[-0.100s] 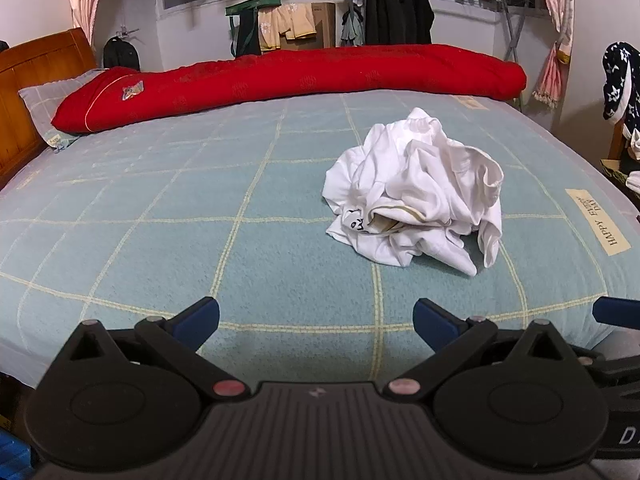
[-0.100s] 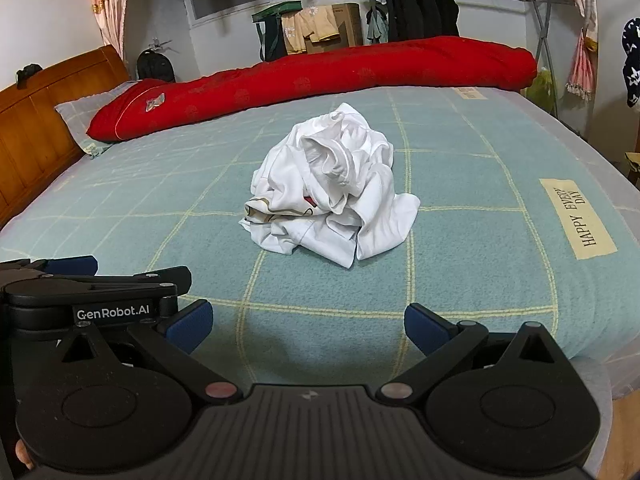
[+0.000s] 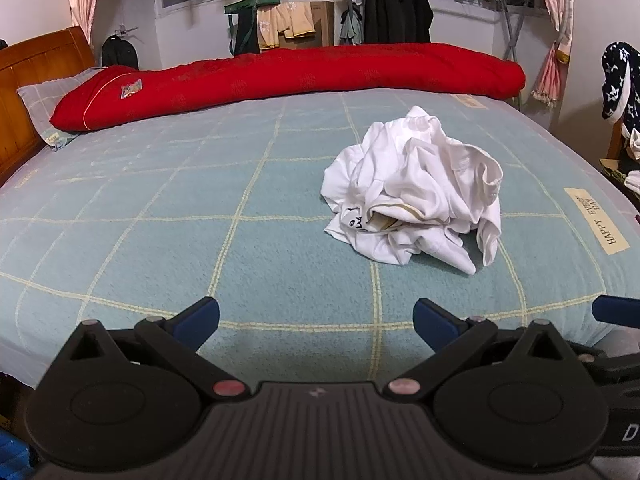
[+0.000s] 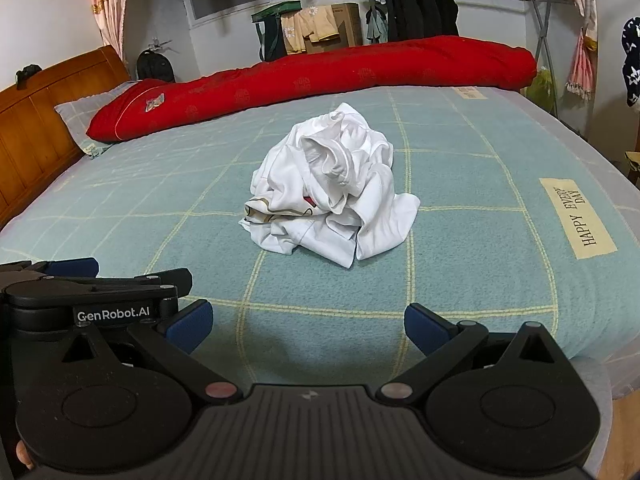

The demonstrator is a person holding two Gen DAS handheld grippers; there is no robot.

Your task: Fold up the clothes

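your left hand-held gripper (image 3: 316,318) and right hand-held gripper (image 4: 308,322) both stand wide apart with nothing between the fingers, low over the near edge of the bed (image 3: 160,216). the shirt (image 3: 416,200) lies crumpled in a white heap mid-bed, well ahead of both. a red quilt (image 3: 304,76) runs along the far side, touching a pillow (image 3: 44,92) by the headboard (image 3: 28,80). dark jackets (image 3: 396,12) hang by the window.

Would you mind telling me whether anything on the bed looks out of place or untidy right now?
Only the white garment: it lies crumpled in a heap mid-bed on the teal checked blanket, not spread flat. The red quilt lies rolled along the far edge. Both grippers, left and right, are open and empty.
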